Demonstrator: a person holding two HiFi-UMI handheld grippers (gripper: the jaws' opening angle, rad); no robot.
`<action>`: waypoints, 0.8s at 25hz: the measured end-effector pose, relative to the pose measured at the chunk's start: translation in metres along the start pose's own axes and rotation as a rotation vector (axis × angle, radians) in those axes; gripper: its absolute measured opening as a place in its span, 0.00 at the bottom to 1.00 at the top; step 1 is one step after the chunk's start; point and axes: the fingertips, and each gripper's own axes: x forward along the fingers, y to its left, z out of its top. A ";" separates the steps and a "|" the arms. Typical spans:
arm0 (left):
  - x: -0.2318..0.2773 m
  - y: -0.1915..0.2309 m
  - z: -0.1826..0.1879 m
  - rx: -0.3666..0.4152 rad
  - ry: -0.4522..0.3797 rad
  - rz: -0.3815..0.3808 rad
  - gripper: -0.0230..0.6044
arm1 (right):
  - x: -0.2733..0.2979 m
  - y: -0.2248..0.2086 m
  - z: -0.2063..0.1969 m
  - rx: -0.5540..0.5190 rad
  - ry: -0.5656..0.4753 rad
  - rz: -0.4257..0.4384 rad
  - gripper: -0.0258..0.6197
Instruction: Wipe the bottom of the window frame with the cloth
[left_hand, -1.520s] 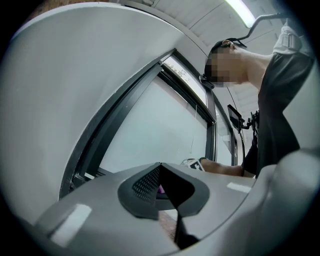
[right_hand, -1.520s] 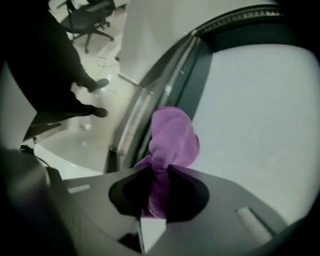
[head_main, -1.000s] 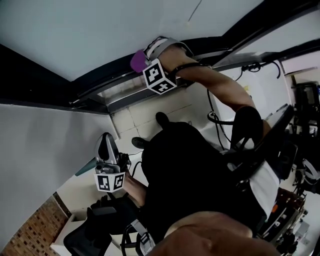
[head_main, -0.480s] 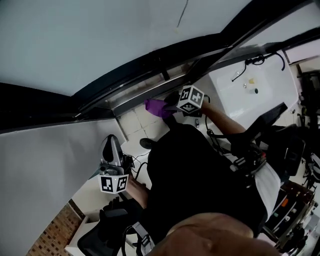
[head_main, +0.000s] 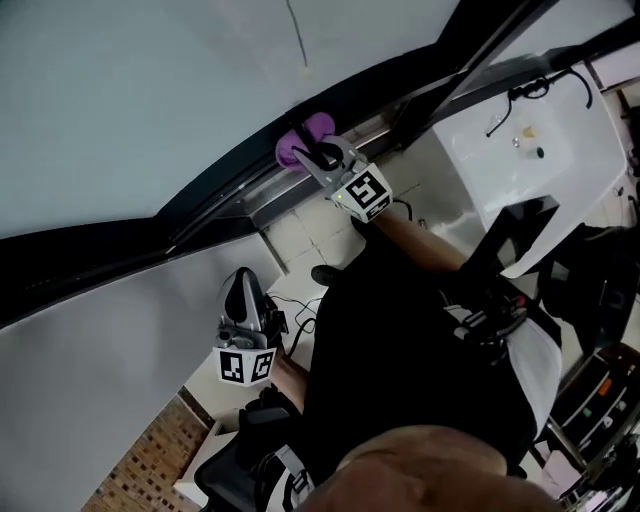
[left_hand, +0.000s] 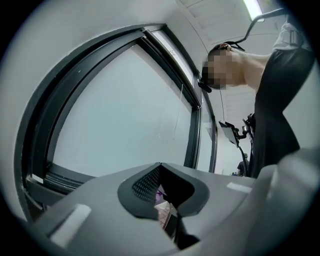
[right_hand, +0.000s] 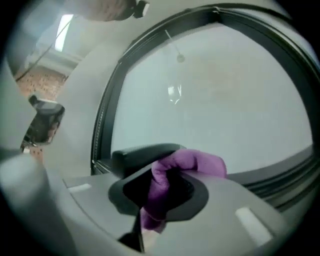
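Observation:
The purple cloth (head_main: 303, 141) is pressed against the dark bottom rail of the window frame (head_main: 215, 205) in the head view. My right gripper (head_main: 320, 160) is shut on it, its marker cube just below. In the right gripper view the cloth (right_hand: 186, 165) bulges out between the jaws in front of the pane, with the frame's bottom rail (right_hand: 282, 172) to the right. My left gripper (head_main: 243, 290) hangs low beside my body, away from the frame, jaws shut and empty. In the left gripper view its tips (left_hand: 160, 166) meet below the window frame (left_hand: 55, 172).
A tiled wall (head_main: 310, 235) runs under the window. A white counter (head_main: 530, 150) with small items lies at the upper right. A black chair (head_main: 235, 465) and brick-patterned floor (head_main: 140, 460) are at lower left. A thin cord (head_main: 298, 40) hangs over the glass.
My right gripper has lifted the purple cloth from below the sill up and left onto the frame's bottom rail. The left gripper stays low by my side.

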 end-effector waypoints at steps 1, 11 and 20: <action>-0.001 -0.003 0.002 0.002 0.000 0.000 0.04 | 0.005 0.000 0.002 -0.034 0.008 -0.006 0.14; -0.004 0.004 0.003 0.008 0.015 0.006 0.04 | -0.065 0.050 0.012 -0.192 0.013 0.239 0.14; 0.005 0.000 0.000 0.001 0.022 -0.025 0.04 | -0.062 -0.035 0.081 0.085 -0.104 0.034 0.14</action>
